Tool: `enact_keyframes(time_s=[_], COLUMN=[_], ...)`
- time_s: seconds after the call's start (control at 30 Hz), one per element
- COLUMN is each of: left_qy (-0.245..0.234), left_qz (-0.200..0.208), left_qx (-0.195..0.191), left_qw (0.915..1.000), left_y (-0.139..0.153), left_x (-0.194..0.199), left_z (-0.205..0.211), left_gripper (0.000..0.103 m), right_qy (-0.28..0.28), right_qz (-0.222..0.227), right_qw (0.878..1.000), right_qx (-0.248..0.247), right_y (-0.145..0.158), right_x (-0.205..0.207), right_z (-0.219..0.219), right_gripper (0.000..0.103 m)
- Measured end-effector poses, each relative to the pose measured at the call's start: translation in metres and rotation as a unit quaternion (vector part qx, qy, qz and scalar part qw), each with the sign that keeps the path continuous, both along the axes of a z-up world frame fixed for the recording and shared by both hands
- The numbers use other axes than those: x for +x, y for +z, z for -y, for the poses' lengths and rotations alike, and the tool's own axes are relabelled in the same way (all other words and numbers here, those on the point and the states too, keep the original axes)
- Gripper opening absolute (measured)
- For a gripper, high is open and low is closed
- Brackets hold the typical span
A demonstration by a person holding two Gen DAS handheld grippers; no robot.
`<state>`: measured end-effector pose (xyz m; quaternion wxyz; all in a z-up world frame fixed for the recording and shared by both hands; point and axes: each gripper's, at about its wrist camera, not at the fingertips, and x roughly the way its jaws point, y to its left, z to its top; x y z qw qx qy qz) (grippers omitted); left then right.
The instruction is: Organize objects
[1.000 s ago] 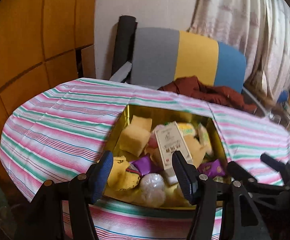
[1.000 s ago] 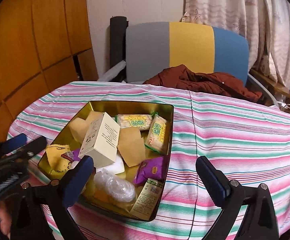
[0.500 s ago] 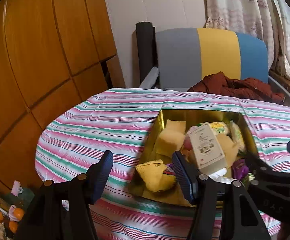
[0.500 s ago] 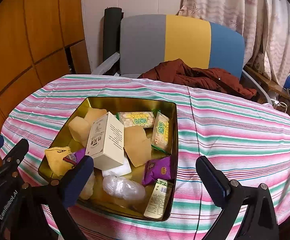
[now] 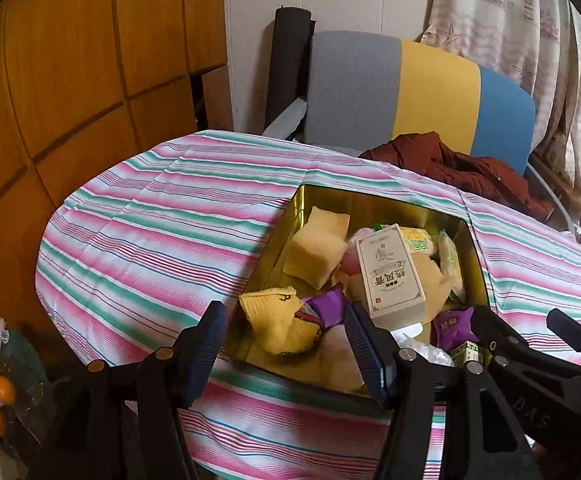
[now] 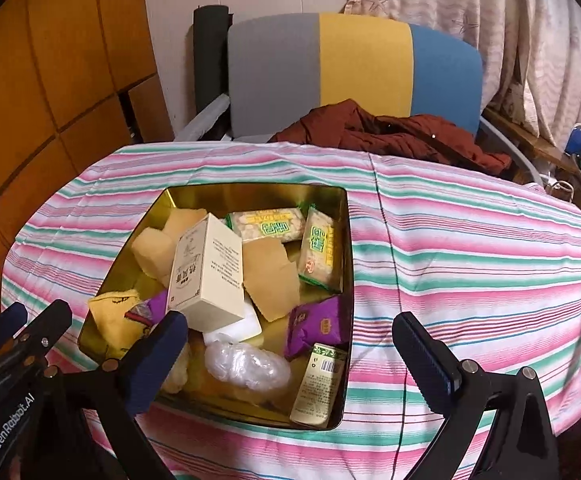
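Observation:
A gold tin (image 6: pixel 348 240) (image 5: pixel 274 248) sits on the striped tablecloth, full of mixed items: a cream carton (image 6: pixel 206 272) (image 5: pixel 390 276), yellow sponges (image 5: pixel 314 252), a yellow sock (image 5: pixel 278 324) (image 6: pixel 110 316), purple snack packs (image 6: pixel 318 328), green-labelled cracker packs (image 6: pixel 266 226), a clear plastic wrap (image 6: pixel 246 364) and a small green box (image 6: pixel 318 384). My left gripper (image 5: pixel 286 352) is open and empty, at the tin's near left corner. My right gripper (image 6: pixel 290 356) is open and empty, at the tin's near edge. Each gripper shows in the other's view.
The striped table (image 6: pixel 470 248) extends left and right of the tin. A grey, yellow and blue chair (image 6: pixel 354 72) with a dark red jacket (image 6: pixel 390 132) stands behind. Wooden panels (image 5: pixel 70 80) are at left, curtains (image 6: pixel 510 20) at right.
The left gripper has drawn back and swung left, so more of the table's left side shows. The right gripper has shifted slightly. Both remain open and empty.

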<state>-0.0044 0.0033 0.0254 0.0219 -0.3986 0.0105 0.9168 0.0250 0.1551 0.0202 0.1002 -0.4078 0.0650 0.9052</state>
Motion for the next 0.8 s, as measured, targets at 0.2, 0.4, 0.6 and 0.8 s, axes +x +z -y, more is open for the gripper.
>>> enact_keyframes(time_s=[0.2,0.4,0.6,0.8], left_qy=[-0.009,-0.006,-0.007,0.000], left_qz=[0.029,0.024,0.028,0.015], left_qx=[0.001,-0.017,-0.014,-0.027], left_qw=[0.9995,0.9995,0.9995,0.9995], left_y=[-0.0058,-0.0070,-0.0078,-0.0075], left_x=[-0.0022,-0.0006,-0.0011,-0.0002], left_z=[-0.0018,-0.0059,-0.0072,-0.0083], left_gripper=[0.061,0.061,0.061,0.061], right_qy=[-0.005,-0.006,-0.009,-0.009], right_qz=[0.005,0.004,0.005,0.007], right_qw=[1.000,1.000,1.000,1.000], right_qx=[-0.003,-0.006,-0.008,-0.008], right_y=[-0.0039,-0.0046,-0.0061,-0.0073], right_x=[0.0003,0.0006,0.0008,0.0008], right_z=[-0.0011,-0.0024,-0.0043,-0.0048], right_gripper=[0.103,0.103,0.103,0.103])
